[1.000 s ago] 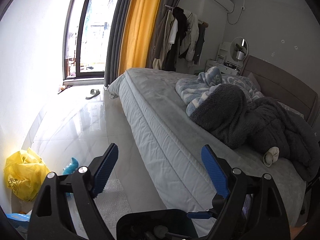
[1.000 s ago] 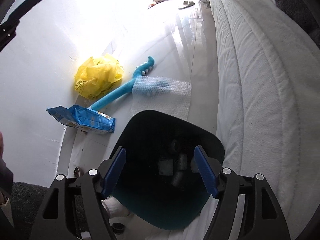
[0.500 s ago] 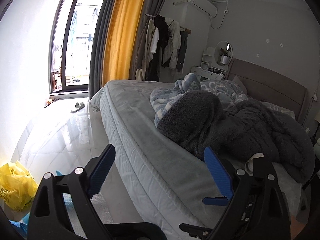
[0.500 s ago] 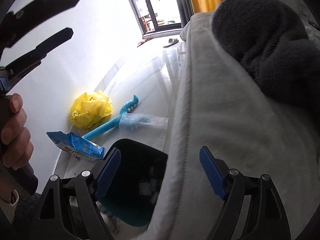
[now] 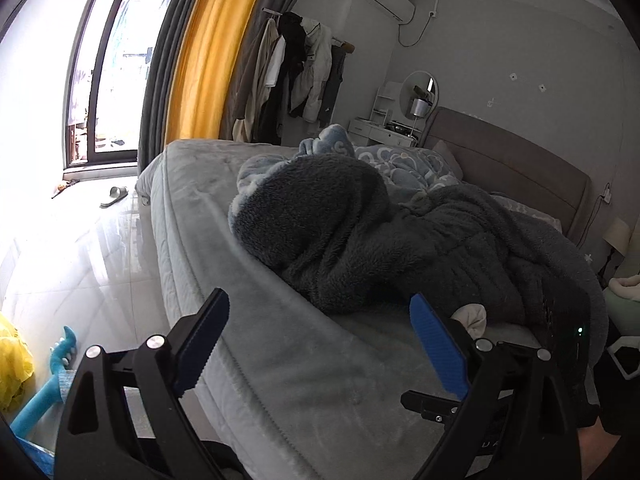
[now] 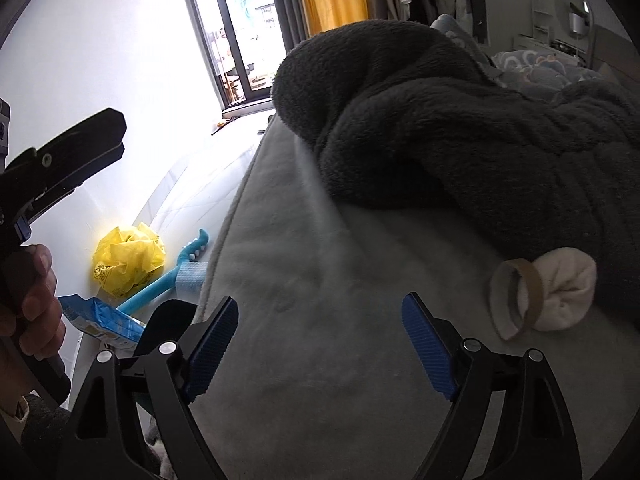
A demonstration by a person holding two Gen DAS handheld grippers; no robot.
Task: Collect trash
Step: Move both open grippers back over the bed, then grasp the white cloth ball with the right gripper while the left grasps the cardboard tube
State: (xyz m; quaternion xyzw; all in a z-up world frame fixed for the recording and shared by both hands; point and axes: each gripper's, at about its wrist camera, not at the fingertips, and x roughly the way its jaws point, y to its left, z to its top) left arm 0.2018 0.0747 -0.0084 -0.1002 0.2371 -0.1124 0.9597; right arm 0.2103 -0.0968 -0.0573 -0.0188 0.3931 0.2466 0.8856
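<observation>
Right wrist view, yellow bag (image 6: 128, 260), dark print perhaps writing, unreadable

L hand-held gripper (image 5: 320, 328) wide open; R hand-held gripper (image 6: 320, 328) opening, both empty.

Lit by daylight from the tall dark-framed window (image 5: 106, 80), blown out to white there and on the plain white wall (image 6: 120, 40). Strong glare across the glossy pale tiled floor (image 5: 80, 264). Dimmer, soft-shadowed over the grey padded bed (image 6: 320, 320). Heavily bowed by the fisheye, black at the corners. Fairly sharp overall, slightly soft at the edges.
</observation>
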